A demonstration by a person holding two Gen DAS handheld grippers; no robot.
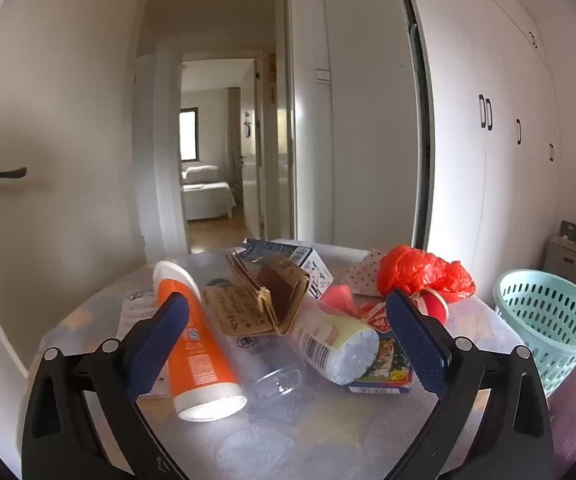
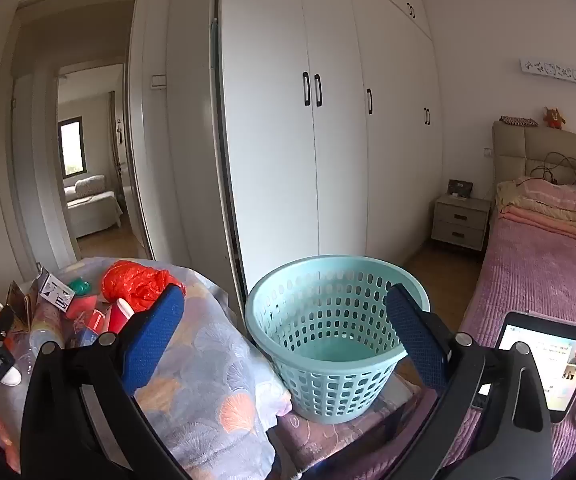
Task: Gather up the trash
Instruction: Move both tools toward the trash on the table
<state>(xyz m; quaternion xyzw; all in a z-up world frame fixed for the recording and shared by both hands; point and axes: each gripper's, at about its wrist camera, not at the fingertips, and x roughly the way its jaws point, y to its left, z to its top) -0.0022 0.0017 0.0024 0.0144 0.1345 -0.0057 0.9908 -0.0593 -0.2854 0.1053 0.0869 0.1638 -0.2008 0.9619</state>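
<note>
A small table [image 1: 320, 440] under a patterned cloth holds a heap of litter. An orange tube with a white cap [image 1: 192, 344] lies at the left, a clear plastic bottle [image 1: 328, 340] in the middle, a torn brown paper bag [image 1: 264, 300] behind them. A crumpled red plastic bag [image 1: 424, 272] sits at the back right. My left gripper [image 1: 288, 344] hangs open just above the heap, holding nothing. My right gripper [image 2: 288, 340] is open in front of the empty light-blue basket [image 2: 336, 340], which stands on a low stool right of the table.
A white carton [image 1: 304, 260], a red cup [image 2: 118, 316] and a colourful flat box [image 1: 384, 368] also lie on the table. A lit tablet [image 2: 548, 364] rests on the pink bed [image 2: 536, 272]. White wardrobes [image 2: 328, 140] stand behind; an open doorway [image 1: 216, 140] is at the left.
</note>
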